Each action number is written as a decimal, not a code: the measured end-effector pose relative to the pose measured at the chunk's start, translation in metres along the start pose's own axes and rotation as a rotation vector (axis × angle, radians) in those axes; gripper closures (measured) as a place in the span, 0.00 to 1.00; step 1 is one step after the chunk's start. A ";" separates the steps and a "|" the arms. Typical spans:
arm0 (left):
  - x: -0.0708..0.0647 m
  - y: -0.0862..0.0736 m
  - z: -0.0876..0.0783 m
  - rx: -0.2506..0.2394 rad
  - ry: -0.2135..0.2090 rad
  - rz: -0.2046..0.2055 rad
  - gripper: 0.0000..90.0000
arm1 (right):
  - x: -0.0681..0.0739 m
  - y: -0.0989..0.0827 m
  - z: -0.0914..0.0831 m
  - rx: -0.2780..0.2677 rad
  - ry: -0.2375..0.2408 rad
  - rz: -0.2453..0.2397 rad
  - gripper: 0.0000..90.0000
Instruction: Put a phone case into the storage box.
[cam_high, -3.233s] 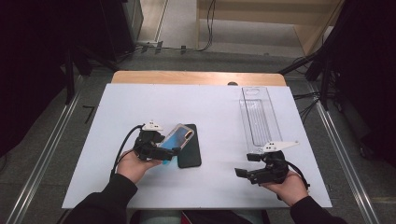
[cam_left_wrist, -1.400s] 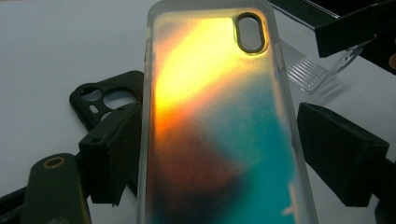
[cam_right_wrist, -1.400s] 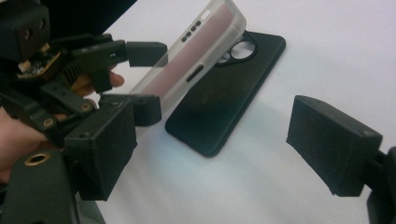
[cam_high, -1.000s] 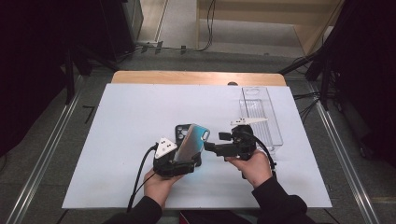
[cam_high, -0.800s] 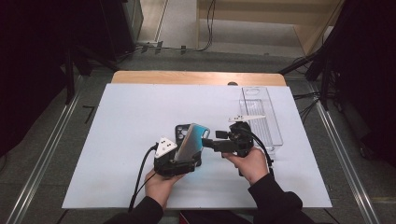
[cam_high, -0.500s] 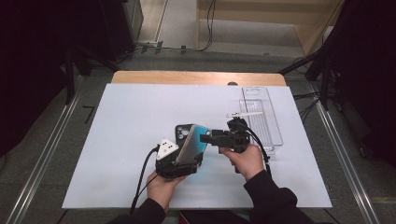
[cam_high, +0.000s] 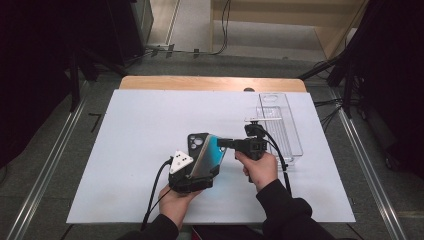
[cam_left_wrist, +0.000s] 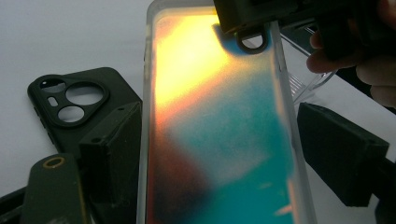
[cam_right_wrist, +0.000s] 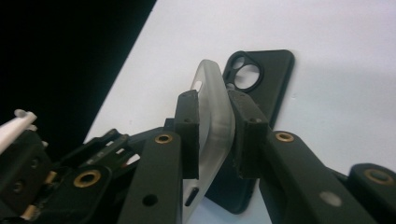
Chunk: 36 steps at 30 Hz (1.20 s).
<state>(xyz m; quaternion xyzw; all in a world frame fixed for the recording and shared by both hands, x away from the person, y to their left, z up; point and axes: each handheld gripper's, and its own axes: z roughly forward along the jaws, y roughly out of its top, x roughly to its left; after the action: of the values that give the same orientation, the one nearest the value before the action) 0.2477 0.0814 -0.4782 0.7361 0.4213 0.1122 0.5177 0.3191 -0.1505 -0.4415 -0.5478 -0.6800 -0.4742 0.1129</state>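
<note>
I hold the left hand-held gripper (cam_high: 200, 172) nearest to me, low at the front of the desk (cam_high: 125, 150). Its jaws stand wide, one on each long edge of the clear phone case (cam_high: 210, 156), whose iridescent teal-and-orange face tilts up off the desk. In the left gripper view the case (cam_left_wrist: 219, 130) runs lengthwise straight away from the camera, its long axis in line with the jaws and its far short end uppermost.

Next out: the right hand-held gripper (cam_high: 226, 143) comes in level from the right side, across that long axis, and meets the case at its far upper corner. Its jaws have just been closing, and in the right gripper view the pads (cam_right_wrist: 187, 135) now press on the translucent rim (cam_right_wrist: 215, 126) from both faces. I judge both grippers to hold the case at once, the left by the width, the right by the thickness of the rim.

Beyond and under the raised case lies the black phone case (cam_high: 196, 142), flat on the desk with its camera cutout at the far end. It touches neither gripper, as far as I can tell.

Farthest, a clear plastic tray (cam_high: 280, 120) sits on the right of the desk, just behind my right hand (cam_high: 260, 167).

Judgement: the coming move turns on the right gripper's crosswise hold at the far corner.
</note>
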 end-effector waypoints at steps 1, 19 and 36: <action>-0.001 0.000 0.000 -0.003 0.003 0.006 0.19 | 0.000 0.000 -0.001 0.000 0.005 0.006 0.82; -0.002 0.001 -0.001 -0.018 -0.018 0.028 0.18 | 0.009 0.002 -0.008 -0.014 0.039 0.005 0.85; 0.004 0.011 0.000 0.103 -0.107 -0.018 0.15 | 0.020 0.004 -0.020 -0.044 -0.071 -0.150 0.86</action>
<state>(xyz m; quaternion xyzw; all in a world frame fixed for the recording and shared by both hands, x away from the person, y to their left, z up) 0.2553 0.0832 -0.4702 0.7629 0.4046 0.0461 0.5021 0.3074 -0.1536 -0.4158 -0.5143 -0.7120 -0.4763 0.0407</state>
